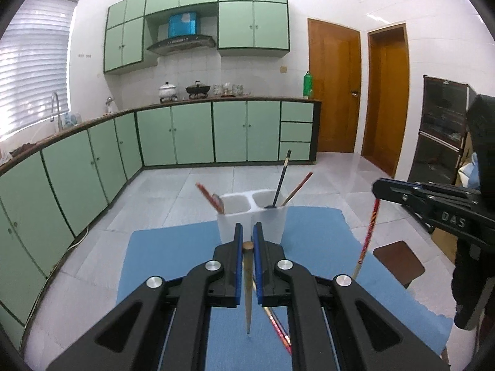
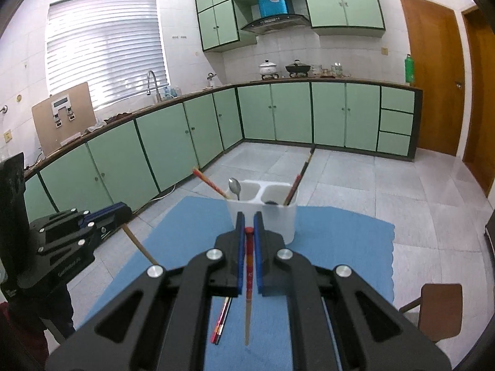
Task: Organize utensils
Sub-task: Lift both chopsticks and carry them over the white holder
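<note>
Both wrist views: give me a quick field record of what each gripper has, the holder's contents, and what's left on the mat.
left gripper: shut on brown chopstick, hanging tip down
right gripper: shut on red chopstick, hanging tip down
holder: white, two compartments, on blue mat
holder contents: spoon, several chopsticks leaning out
left on mat: red chopsticks beneath the grippers

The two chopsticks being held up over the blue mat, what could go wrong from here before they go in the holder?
Each tool grips only the top end: the left tool holds a brown chopstick, the right tool a red chopstick, so either could swing or slip.

The white holder already has utensils leaning outward; an incoming tip may catch them or tip it.

Loose chopsticks lie on the mat below.
</note>
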Motion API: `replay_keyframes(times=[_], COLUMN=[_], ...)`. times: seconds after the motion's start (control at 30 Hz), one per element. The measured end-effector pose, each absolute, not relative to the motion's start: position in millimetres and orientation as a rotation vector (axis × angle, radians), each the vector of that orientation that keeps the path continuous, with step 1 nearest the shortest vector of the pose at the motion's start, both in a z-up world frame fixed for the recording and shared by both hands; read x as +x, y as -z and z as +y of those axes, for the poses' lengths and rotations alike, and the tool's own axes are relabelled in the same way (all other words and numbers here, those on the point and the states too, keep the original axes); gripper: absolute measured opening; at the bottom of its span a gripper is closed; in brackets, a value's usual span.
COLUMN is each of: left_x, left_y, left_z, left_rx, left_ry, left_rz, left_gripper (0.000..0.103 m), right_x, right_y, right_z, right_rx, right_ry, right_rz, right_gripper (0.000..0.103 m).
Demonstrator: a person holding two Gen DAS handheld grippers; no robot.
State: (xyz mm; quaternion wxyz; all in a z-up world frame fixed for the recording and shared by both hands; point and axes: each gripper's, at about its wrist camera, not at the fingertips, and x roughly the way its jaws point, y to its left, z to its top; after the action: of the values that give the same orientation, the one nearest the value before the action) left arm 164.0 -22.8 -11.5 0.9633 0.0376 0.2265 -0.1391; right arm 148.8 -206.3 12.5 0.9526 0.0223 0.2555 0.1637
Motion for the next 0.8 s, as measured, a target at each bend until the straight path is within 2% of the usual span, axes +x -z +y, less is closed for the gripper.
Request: replay_keyframes(times=[0.27, 0.57, 0.8], left_x=[182.8, 247.5, 312.6], left_y=[-22.9, -83.1, -75.6], left_z=[-31.6, -46.5, -53.3], left_rx=[0.075, 0.057, 0.043], left_ry=[0.306, 0.295, 0.261], left_rz=[0.372, 0.223, 0.214], left_gripper=[0.007, 0.007, 0.007], right_x=[176.5, 246.8, 314.5], right_y=[-60.0, -125.2, -119.6], right_z=[-212.4, -217.3, -220.4], right_rx=[0.062, 0.069, 0.074], right_ry=[-0.341, -0.307, -0.262], right_rz=[0.422, 0.27, 0.261], right_gripper=[0.005, 0.005, 0.005])
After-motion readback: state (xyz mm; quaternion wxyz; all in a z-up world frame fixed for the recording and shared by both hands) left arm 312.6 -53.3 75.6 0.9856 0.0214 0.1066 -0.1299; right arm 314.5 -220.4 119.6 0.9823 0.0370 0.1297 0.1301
